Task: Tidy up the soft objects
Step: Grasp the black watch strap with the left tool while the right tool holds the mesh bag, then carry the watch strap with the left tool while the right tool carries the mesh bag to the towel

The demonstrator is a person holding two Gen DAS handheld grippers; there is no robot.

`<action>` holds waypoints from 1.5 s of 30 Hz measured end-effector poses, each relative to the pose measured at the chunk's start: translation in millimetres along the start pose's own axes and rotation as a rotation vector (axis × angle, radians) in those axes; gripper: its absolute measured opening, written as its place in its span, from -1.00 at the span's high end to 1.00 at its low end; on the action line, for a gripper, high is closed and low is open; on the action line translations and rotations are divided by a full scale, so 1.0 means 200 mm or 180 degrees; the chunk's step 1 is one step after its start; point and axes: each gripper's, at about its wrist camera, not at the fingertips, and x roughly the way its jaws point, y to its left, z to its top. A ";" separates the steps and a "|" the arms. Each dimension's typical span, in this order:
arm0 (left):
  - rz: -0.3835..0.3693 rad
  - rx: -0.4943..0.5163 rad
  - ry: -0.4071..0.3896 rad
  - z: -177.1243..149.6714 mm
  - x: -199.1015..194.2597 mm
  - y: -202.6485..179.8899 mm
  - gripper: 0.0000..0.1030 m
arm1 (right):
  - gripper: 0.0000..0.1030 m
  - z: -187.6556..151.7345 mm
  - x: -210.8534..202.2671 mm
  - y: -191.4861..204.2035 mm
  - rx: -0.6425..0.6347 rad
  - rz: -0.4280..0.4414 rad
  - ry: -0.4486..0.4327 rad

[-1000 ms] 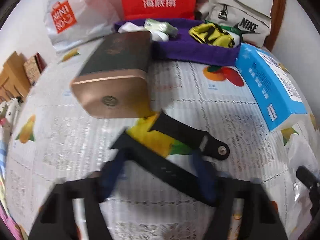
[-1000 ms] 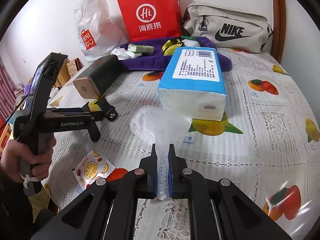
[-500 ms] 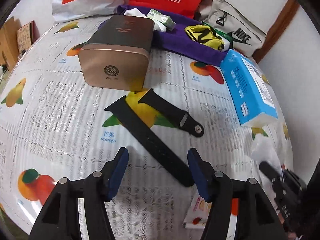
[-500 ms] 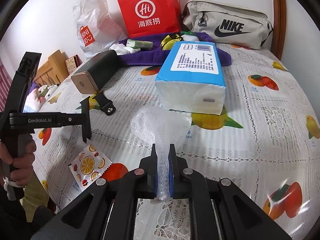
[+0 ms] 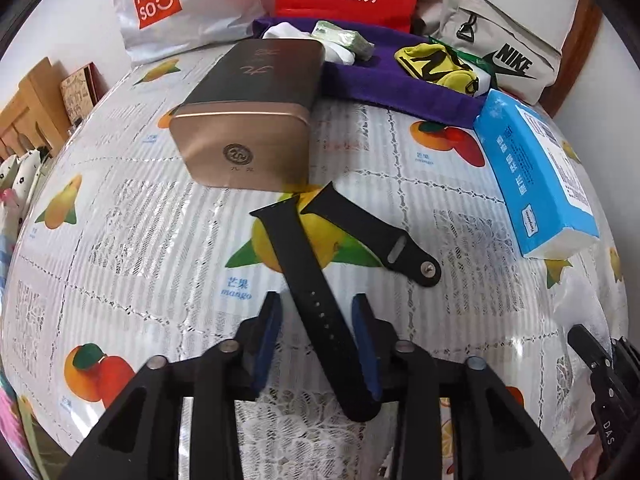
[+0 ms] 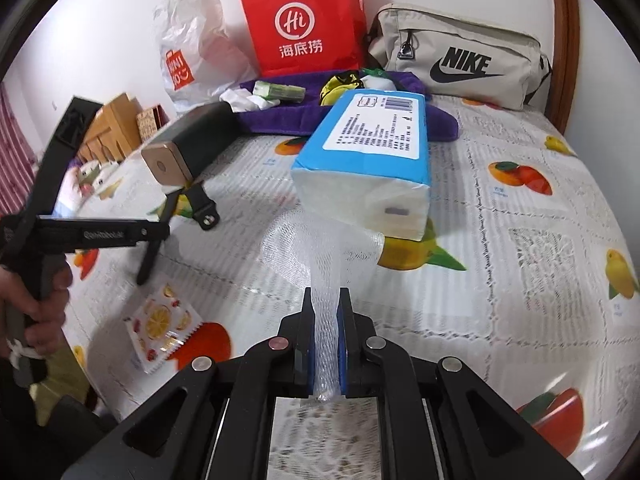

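Two black watch strap halves lie on the fruit-print tablecloth. My left gripper (image 5: 316, 312) is open and straddles the long strap (image 5: 316, 300), its blue pads on either side. The short strap with a pin (image 5: 376, 236) lies just to the right. My right gripper (image 6: 325, 308) is shut on a white foam net sleeve (image 6: 322, 248), which fans out in front of a blue tissue pack (image 6: 372, 148). A purple cloth (image 5: 400, 84) at the back holds a yellow-black fabric piece (image 5: 436, 68), white fabric and a green packet (image 5: 342, 38).
A bronze and dark tin box (image 5: 256, 120) lies behind the straps. A red paper bag (image 6: 304, 24), a white Miniso bag (image 6: 192, 48) and a beige Nike bag (image 6: 460, 60) stand along the wall. A fruit-print sachet (image 6: 164, 324) lies at front left.
My left gripper has moved forward and lower over the long strap, and its jaws have narrowed around it. My right gripper keeps hold of the foam net and has barely moved.
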 end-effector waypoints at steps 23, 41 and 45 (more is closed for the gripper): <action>-0.0027 0.0062 -0.0469 -0.06 -0.07 0.07 0.61 | 0.90 0.00 0.02 0.03 -0.0123 -0.0106 -0.0026; -0.0308 -0.0098 -0.0819 0.01 -0.36 0.26 0.61 | 0.90 0.17 -0.28 0.11 -0.0096 -0.0187 -0.0290; -0.0360 -0.0109 -0.0860 0.07 -0.40 0.28 0.61 | 0.90 0.25 -0.30 0.12 -0.0152 -0.0205 -0.0370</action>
